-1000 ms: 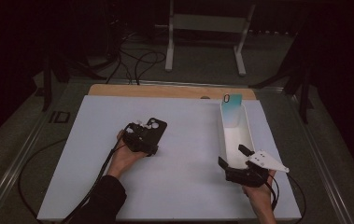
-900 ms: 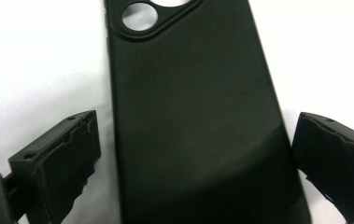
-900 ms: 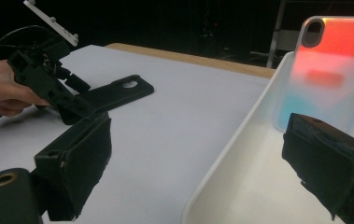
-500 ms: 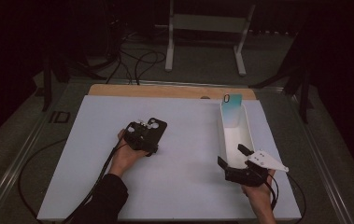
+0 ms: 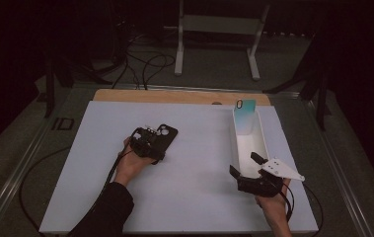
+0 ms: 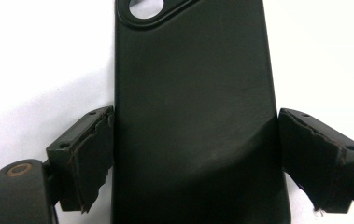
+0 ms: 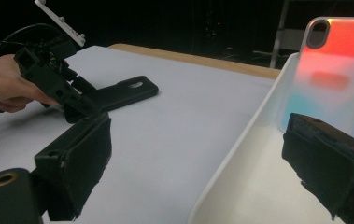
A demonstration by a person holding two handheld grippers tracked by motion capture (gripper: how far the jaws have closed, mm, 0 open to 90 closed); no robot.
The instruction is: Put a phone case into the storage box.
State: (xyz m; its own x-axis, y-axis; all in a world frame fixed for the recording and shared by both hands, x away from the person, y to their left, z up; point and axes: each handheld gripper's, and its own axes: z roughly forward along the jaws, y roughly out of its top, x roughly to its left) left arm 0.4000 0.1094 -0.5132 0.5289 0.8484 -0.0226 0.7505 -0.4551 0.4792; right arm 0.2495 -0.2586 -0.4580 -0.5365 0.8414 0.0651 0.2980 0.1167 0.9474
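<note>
Two jaws closing on the black phone case (image 6: 193, 116), which lies flat on the white table (image 5: 194, 197).

From my remote station I read the left gripper (image 6: 195, 154) as just having narrowed its jaws around the case: the left pad meets the case's edge, while on the other side I cannot tell whether a sliver of gap remains, so I judge the grasp as nearly made rather than secure. In the high view that gripper (image 5: 151, 142) sits over the near end of the case, left of the table's middle. My right gripper (image 5: 246, 165) waits with jaws spread and holding nothing, straddling the near wall of the white tray (image 5: 263, 143), where a second, tinted case (image 5: 246, 116) leans upright at the far end. I judge a lift to come next.
</note>
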